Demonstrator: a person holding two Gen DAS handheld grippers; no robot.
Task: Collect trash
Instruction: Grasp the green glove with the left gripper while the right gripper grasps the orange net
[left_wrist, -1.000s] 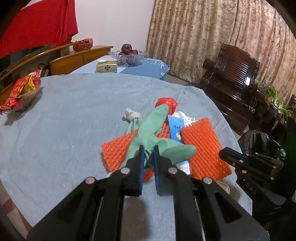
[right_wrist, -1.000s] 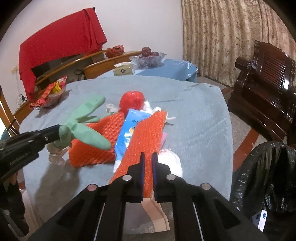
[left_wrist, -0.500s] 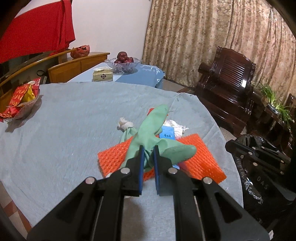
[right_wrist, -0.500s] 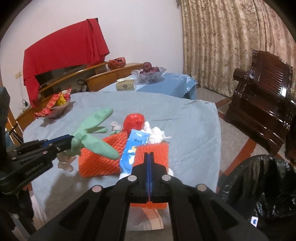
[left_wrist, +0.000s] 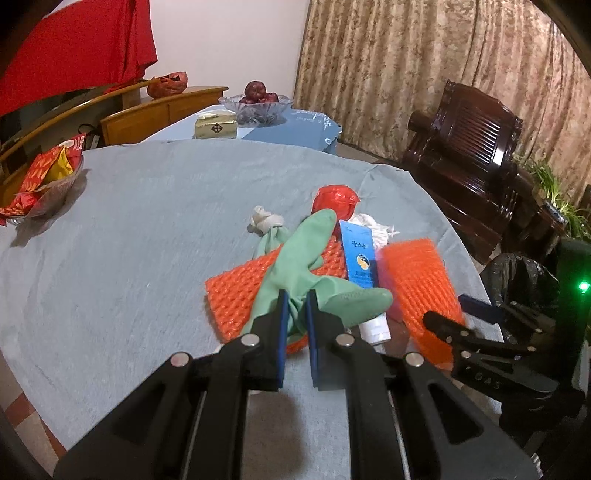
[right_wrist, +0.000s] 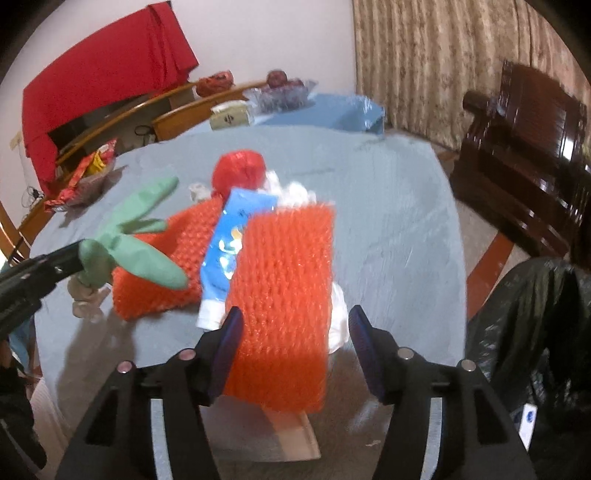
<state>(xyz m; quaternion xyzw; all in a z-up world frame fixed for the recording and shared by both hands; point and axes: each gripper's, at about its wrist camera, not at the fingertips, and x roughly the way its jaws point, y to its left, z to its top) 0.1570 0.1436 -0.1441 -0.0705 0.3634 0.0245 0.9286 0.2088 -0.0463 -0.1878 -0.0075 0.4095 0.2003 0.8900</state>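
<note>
Two orange foam nets lie among the trash on the grey-clothed counter (left_wrist: 110, 229). Left tongs (left_wrist: 295, 314) are pinched tight on a green rubber glove (left_wrist: 306, 266), its fingers draped over the left foam net (left_wrist: 236, 291). Right tongs (right_wrist: 291, 328): jaws opening, standing wide either side of the right foam net (right_wrist: 284, 280), pads clear of it; this view is blurred. Between the nets lies a blue tube (left_wrist: 356, 258) with a white cap, bearing Chinese characters and a round yellow-and-dark emblem; the characters are too small to read. Behind it sit a red crumpled bag (left_wrist: 334, 199) and white tissue wads (left_wrist: 264, 219). Black bin bag (right_wrist: 524, 325) hangs just beside the counter's right edge, a small white carton with a blue dot inside. Yellow box (left_wrist: 216, 127) on the far blue table carries a dark diamond mark.
</note>
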